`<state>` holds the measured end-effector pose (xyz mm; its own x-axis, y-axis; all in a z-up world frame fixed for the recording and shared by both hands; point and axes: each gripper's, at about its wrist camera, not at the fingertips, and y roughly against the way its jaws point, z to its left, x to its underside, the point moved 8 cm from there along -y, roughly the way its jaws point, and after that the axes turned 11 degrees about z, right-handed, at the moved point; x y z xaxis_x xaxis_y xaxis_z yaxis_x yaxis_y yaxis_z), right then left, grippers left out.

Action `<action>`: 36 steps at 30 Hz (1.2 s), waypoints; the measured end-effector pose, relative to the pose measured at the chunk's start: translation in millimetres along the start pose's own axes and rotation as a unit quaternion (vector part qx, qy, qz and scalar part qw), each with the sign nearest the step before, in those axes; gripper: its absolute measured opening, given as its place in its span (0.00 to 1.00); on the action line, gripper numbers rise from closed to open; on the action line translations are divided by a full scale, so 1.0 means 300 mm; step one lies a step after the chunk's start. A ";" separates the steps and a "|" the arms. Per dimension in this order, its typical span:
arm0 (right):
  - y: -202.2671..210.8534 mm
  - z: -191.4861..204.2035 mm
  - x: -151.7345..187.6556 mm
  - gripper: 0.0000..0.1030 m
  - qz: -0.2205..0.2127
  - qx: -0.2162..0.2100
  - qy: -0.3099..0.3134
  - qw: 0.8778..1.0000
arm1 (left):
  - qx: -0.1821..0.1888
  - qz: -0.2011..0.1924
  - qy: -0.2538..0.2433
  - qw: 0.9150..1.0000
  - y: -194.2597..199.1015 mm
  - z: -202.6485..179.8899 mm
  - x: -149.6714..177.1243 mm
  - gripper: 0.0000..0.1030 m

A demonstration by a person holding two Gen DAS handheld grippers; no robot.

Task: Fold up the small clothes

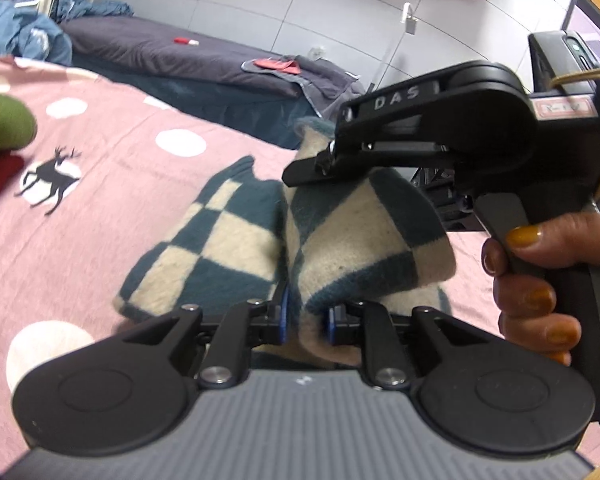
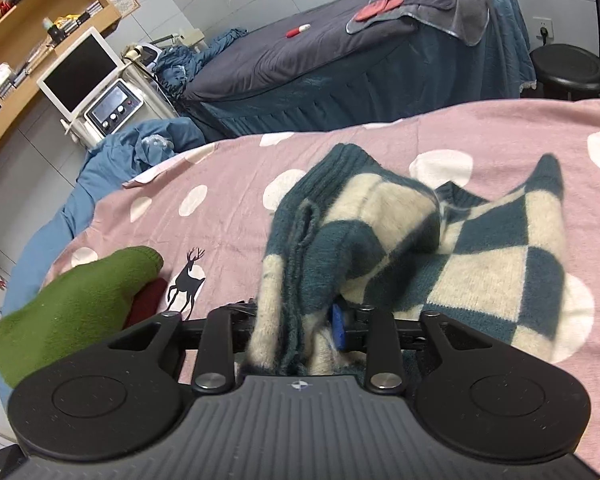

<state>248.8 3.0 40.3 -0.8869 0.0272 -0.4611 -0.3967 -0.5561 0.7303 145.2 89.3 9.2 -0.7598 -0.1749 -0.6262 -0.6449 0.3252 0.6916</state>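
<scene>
The pink polka-dot bedspread point(image 2: 228, 208) fills the lower half of both views, white dots all over it and a black deer print point(image 2: 186, 280) at lower left in the right wrist view. Behind it, across the top of the frame, runs a second bed with a dark grey cover point(image 2: 300, 56) and a teal skirt, with a small red and white object point(image 2: 298, 31) lying on it. At upper left stands a wooden shelf point(image 2: 40, 12), and below it a white machine with a screen point(image 2: 82, 70).

Now the main item: the teal and cream checkered sweater point(image 2: 480, 264) lies bunched on the bedspread at centre and right of the right wrist view, one ribbed edge raised. At lower left sits a green knit garment point(image 2: 72, 304), a dark red one point(image 2: 148, 300) tucked just under it.

The right tool point(image 2: 296, 332) has a thick fold of the sweater between its fingers. A blue pad is against the cloth on the right; the left finger is hidden by the fabric, so I cannot tell whether it is pinching.

In the left wrist view, the left tool point(image 1: 306, 320) has its blue pads close together with a sweater fold point(image 1: 312, 328) running between them, pinched. At right, a hand point(image 1: 540, 280) with painted nails grips the other tool's handle.
</scene>
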 end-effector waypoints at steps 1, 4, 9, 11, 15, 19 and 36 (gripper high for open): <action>-0.004 0.005 0.005 0.68 0.001 -0.005 -0.002 1.000 | -0.001 0.000 0.004 1.000 -0.002 0.016 0.003 0.24; 0.006 0.037 0.014 0.88 -0.011 -0.031 0.004 0.999 | -0.015 -0.009 0.020 1.000 0.002 0.073 0.005 0.39; 0.089 0.029 0.013 0.97 -0.050 -0.038 0.008 0.998 | -0.026 -0.006 0.066 0.997 0.011 0.174 0.004 0.42; 0.121 -0.001 0.022 1.00 -0.057 -0.038 -0.001 0.998 | -0.027 -0.003 0.063 0.998 0.010 0.192 0.004 0.44; 0.177 -0.078 0.057 1.00 -0.066 -0.029 -0.021 0.997 | -0.038 -0.003 0.067 0.997 0.023 0.223 0.012 0.52; 0.238 -0.196 0.110 1.00 -0.073 -0.030 -0.064 0.995 | -0.049 -0.001 0.113 0.992 0.050 0.288 0.033 0.66; 0.256 -0.411 0.442 1.00 -0.034 -0.121 -0.208 0.970 | 0.044 0.054 0.174 0.982 -0.018 0.176 0.162 1.00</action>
<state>129.9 -138.6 -26.9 -0.8995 0.3756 -0.2231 -0.4347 -0.7184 0.5431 116.2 128.1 -43.9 -0.8156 -0.4367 -0.3797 -0.5608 0.4350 0.7045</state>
